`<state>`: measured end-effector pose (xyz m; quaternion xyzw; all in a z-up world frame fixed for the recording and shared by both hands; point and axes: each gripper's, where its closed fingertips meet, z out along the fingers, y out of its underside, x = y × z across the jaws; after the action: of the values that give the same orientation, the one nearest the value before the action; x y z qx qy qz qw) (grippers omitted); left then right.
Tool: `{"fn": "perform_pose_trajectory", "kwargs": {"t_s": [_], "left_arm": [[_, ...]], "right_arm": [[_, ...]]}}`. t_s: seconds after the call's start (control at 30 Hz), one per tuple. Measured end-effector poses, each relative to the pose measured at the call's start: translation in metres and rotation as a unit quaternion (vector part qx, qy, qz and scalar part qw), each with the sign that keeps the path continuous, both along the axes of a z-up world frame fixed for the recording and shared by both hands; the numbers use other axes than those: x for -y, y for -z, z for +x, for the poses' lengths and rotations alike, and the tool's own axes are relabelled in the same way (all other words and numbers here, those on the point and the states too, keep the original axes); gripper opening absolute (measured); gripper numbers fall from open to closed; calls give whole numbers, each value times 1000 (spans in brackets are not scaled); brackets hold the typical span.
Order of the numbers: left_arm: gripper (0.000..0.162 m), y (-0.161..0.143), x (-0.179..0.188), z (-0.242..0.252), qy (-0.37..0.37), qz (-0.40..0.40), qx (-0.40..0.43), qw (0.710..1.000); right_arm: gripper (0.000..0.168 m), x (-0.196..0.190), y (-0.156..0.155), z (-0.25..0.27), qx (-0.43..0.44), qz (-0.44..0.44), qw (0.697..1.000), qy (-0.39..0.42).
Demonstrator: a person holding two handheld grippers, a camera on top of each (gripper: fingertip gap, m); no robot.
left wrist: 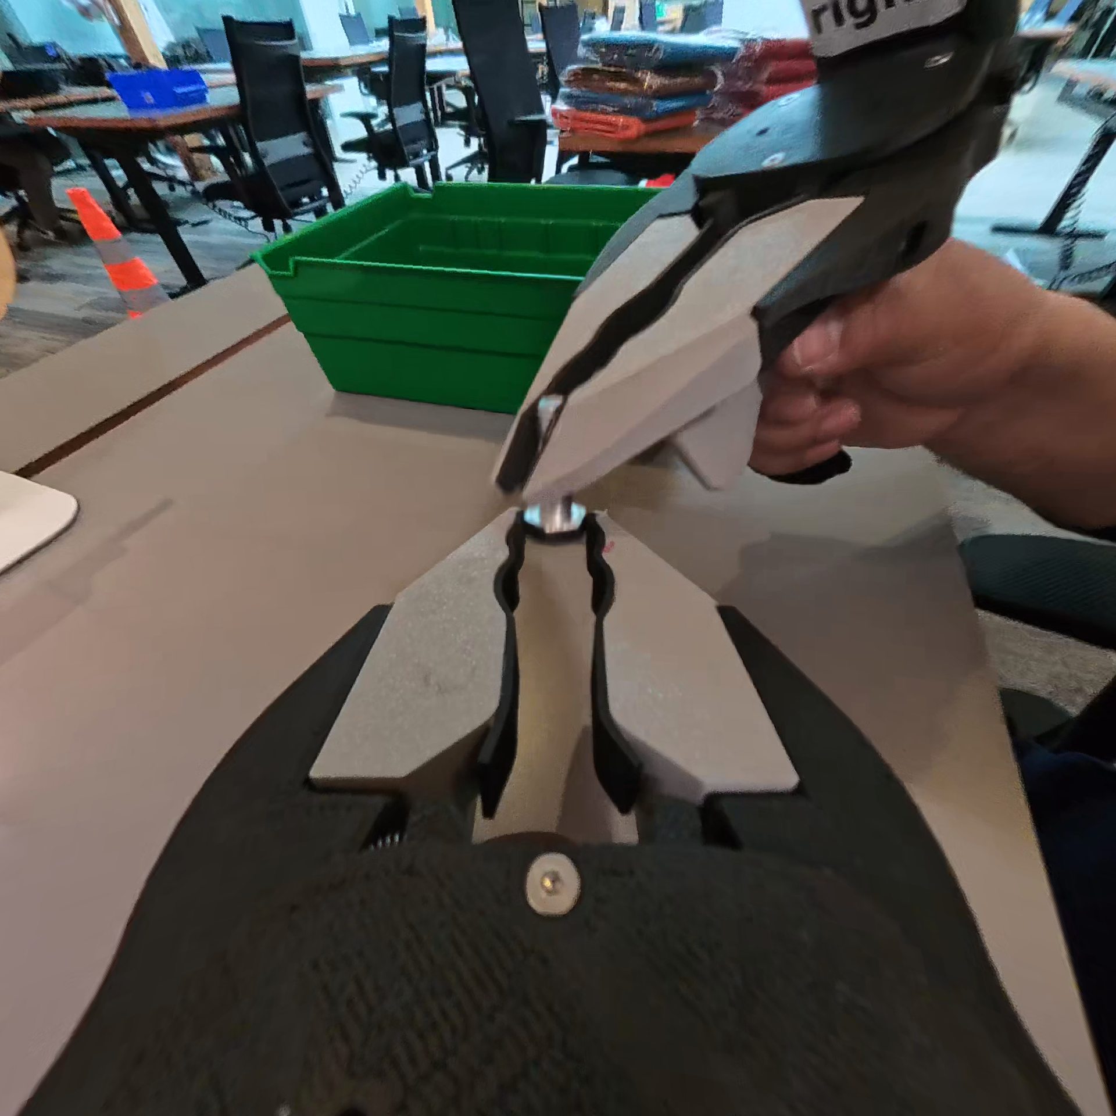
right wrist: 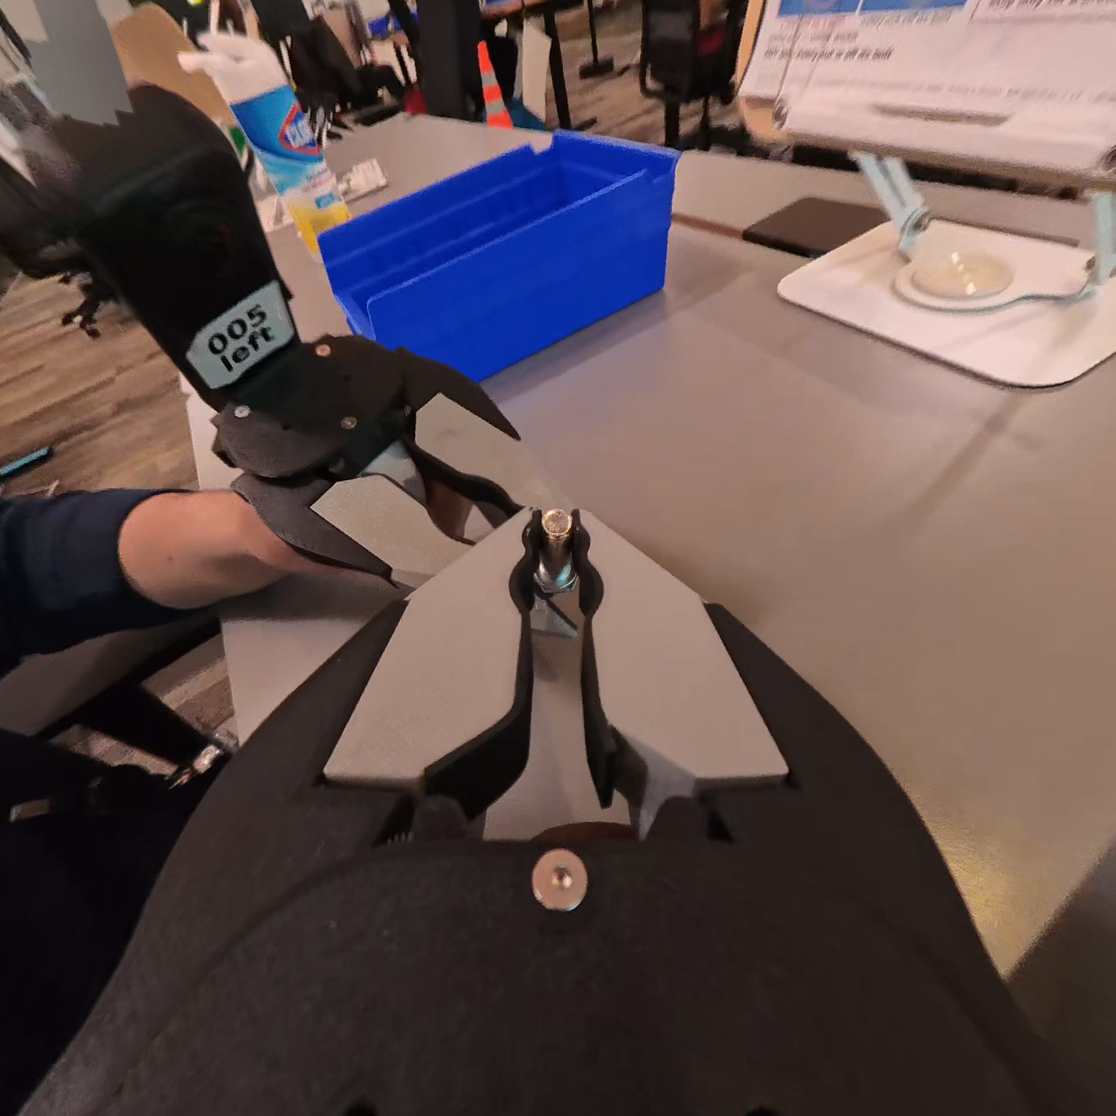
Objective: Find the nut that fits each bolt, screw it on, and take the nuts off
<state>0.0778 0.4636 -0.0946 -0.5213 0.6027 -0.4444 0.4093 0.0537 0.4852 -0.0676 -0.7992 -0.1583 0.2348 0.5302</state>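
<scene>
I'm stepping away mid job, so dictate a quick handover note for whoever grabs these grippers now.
Left gripper: shut on the nut, held above the grey table.
Right gripper: shut on the bolt, whose shank passes through the nut.
Green bin and blue bin stand behind on the table; contents not visible.
Done: nut and bolt are mated.
Left: whether it is going on or coming off can't be told; other pairs aren't in view.

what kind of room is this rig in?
Probably an open-plan office or lab used for data collection: rows of desks with black office chairs, an orange traffic cone, and parts bins, green and blue.
</scene>
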Motion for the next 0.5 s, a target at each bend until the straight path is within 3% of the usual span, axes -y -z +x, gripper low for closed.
{"fn": "perform_pose_trajectory", "kwargs": {"t_s": [0.03, 0.13, 0.23, 0.33, 0.43, 0.5], "left_arm": [[11, 3, -1, -1, -2, -13, -13, 1000], [16, 9, -19, -4, -41, -15, -30, 999], [16, 6, -17, -5, -33, -26, -25, 999], [16, 5, -11, -3, -26, -17, -25, 999], [16, 8, -6, -2, -19, -4, -30, 999], [16, 11, -4, -1, -16, 1, -36, 999]], "right_arm": [[6, 1, -8, 10, 8, 16, 1000, 18], [6, 10, -39, 78, 84, 58, 988, 116], [7, 33, -47, 187, 216, 21, 944, 249], [6, 68, -23, 289, 292, -78, 887, 349], [7, 86, 31, 320, 269, -182, 886, 331], [9, 88, 55, 323, 261, -204, 888, 319]]}}
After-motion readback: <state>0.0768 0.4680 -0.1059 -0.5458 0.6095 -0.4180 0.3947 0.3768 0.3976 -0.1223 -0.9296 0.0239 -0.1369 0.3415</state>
